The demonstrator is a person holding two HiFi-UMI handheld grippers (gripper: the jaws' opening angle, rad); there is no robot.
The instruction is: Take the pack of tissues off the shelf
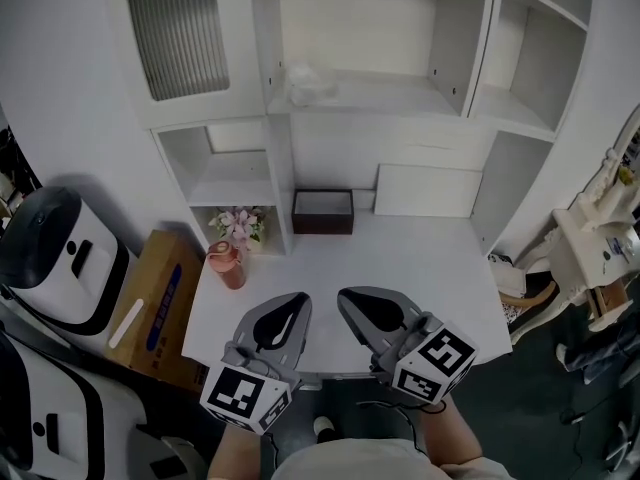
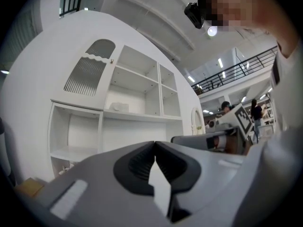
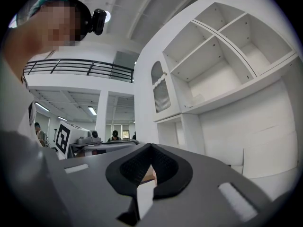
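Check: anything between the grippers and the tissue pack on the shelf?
Nothing visible. The clear-wrapped white tissue pack lies in an open, doorless shelf bay; the dark brown box and pink bottle sit lower on the white desk, under the path from left gripper and right gripper.

Your left gripper (image 1: 298, 303) and right gripper (image 1: 350, 300) had matt grey plastic shells, and the pads (image 2: 140, 166) inside the jaws looked like black ribbed rubber. The shelf unit (image 1: 400, 153) ahead of you was smooth, matt white board, and its door panel (image 1: 180, 33) was ribbed. The pack of tissues (image 1: 310, 83) wore a crinkled, faintly shiny film. The box (image 1: 322, 213) looked dark and matt, the bottle (image 1: 228, 266) glossy pink, the carton (image 1: 165, 308) plain brown cardboard.
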